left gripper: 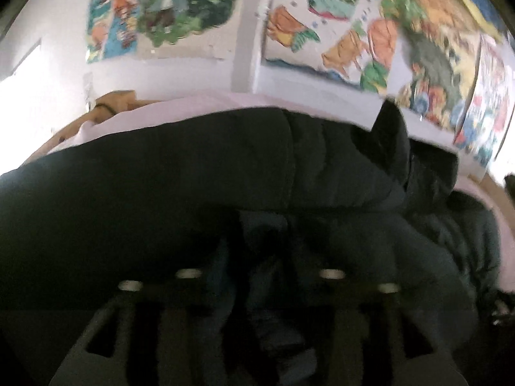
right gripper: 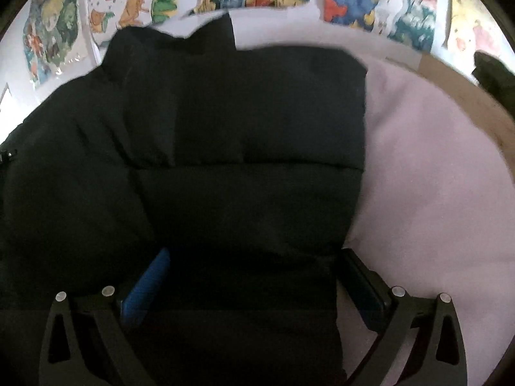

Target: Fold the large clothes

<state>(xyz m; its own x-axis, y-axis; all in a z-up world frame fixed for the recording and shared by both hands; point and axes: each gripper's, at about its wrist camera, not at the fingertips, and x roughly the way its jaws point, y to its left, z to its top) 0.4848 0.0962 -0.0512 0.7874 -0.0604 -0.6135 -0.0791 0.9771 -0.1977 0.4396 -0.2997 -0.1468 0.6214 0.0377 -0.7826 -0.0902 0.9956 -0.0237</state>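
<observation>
Two grippers work over one black puffer jacket (right gripper: pixel 225 148) that lies on a pale pink sheet (right gripper: pixel 428 173). Seen from the right wrist, the right gripper (right gripper: pixel 254 276) has its fingers spread wide, and a thick fold of the jacket fills the whole gap between them. Its left pad (right gripper: pixel 146 284) shows blue against the dark cloth, while the right pad (right gripper: pixel 360 284) sits at the jacket's edge, where black meets pink. Ahead of this gripper the jacket stretches away in quilted bands, with a raised collar or flap (right gripper: pixel 212 32) at the far end. To the right of the fingers the sheet lies bare, and beyond it a brown surface (right gripper: pixel 463 96) curves along the sheet's rim.

From the left wrist the picture is dark and blurred. The left gripper (left gripper: pixel 257 286) sits low in the frame, its fingers drawn fairly near each other, and rumpled jacket cloth bunches between them; the pads are lost in the dark, so whether they actually pinch the cloth cannot be told. Ahead of it the jacket (left gripper: pixel 161 167) rises in a broad hump, with a strip of the sheet (left gripper: pixel 193 112) beyond and a tan object (left gripper: pixel 116 103) at the far left.

Colourful pictures (right gripper: pixel 379 3) hang on the white wall (left gripper: pixel 180 74) behind everything, seen in both views
</observation>
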